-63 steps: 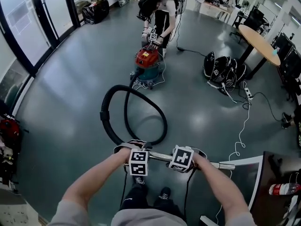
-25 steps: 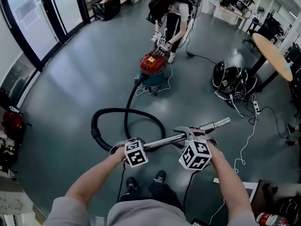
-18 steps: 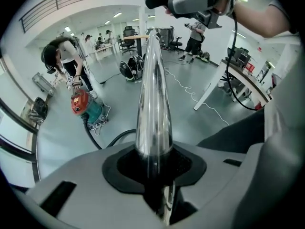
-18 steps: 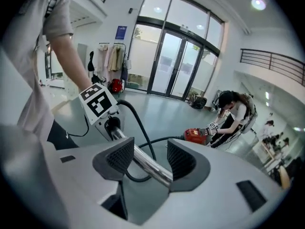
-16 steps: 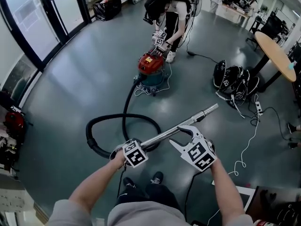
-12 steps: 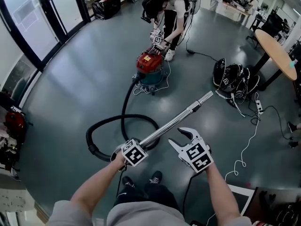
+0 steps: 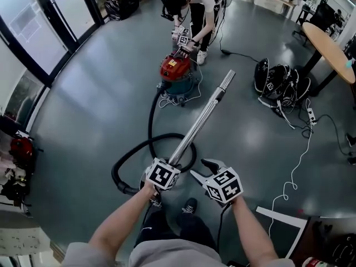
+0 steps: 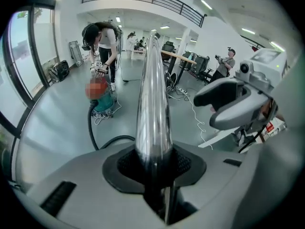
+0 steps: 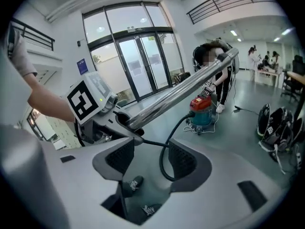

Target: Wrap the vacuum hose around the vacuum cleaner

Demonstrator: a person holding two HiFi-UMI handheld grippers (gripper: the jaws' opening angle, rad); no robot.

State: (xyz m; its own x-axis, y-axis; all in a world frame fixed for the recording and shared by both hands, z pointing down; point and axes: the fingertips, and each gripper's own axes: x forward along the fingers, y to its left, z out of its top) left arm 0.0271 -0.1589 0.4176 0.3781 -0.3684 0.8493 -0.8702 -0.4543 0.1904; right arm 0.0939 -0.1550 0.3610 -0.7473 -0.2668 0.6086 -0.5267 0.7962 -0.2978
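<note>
A red and teal vacuum cleaner [image 7: 177,74] stands on the grey floor ahead. Its black hose [image 7: 149,149] runs toward me and curls into a loop near my feet. My left gripper [image 7: 167,170] is shut on the chrome wand [image 7: 203,115], which points away toward the vacuum. In the left gripper view the wand [image 8: 153,94] rises straight up out of the pinched jaws of my left gripper [image 8: 155,163]. My right gripper [image 7: 203,169] hangs just right of the wand, open and holding nothing. In the right gripper view, my right gripper [image 9: 150,163] frames only hose [image 9: 167,142] and floor.
Another person [image 7: 192,10] bends over the vacuum with marker-cube grippers on its lid. Black bags and gear [image 7: 275,82] lie on the floor to the right, with a white cable [image 7: 295,166] trailing past. A round wooden table [image 7: 328,46] stands at far right, glass doors [image 7: 33,21] at left.
The wand has swung from pointing right to pointing away at the vacuum. My right gripper came off the wand and now sits open beside the left one.
</note>
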